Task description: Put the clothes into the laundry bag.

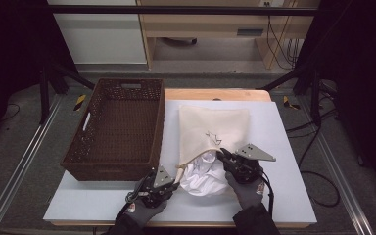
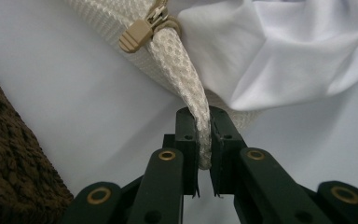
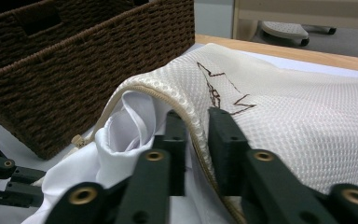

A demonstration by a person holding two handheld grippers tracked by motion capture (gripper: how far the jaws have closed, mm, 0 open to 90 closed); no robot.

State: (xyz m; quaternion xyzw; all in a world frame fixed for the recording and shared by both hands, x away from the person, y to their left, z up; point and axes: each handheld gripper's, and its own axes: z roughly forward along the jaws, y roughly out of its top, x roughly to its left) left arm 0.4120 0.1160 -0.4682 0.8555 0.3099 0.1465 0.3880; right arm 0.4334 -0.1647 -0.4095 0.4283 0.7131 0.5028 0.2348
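Note:
A cream mesh laundry bag [image 1: 214,128] lies flat on the light table, its opening facing me. A crumpled white garment [image 1: 204,178] sticks out of that opening. My left gripper [image 1: 176,185] is at the opening's left corner, shut on the bag's mesh edge [image 2: 200,100] just below the tan zipper pull [image 2: 137,35]. My right gripper [image 1: 221,154] is at the upper rim of the opening. Its jaws straddle the bag's zipper rim [image 3: 193,122] with a gap, so they stand open. The white garment [image 3: 130,123] shows under that lifted rim.
A brown wicker basket [image 1: 115,128] stands on the table left of the bag, close to my left gripper, and its wall [image 2: 9,163] shows beside that gripper. The table's bare white surface [image 1: 284,171] stretches right of the bag. Cabinets stand on the floor behind.

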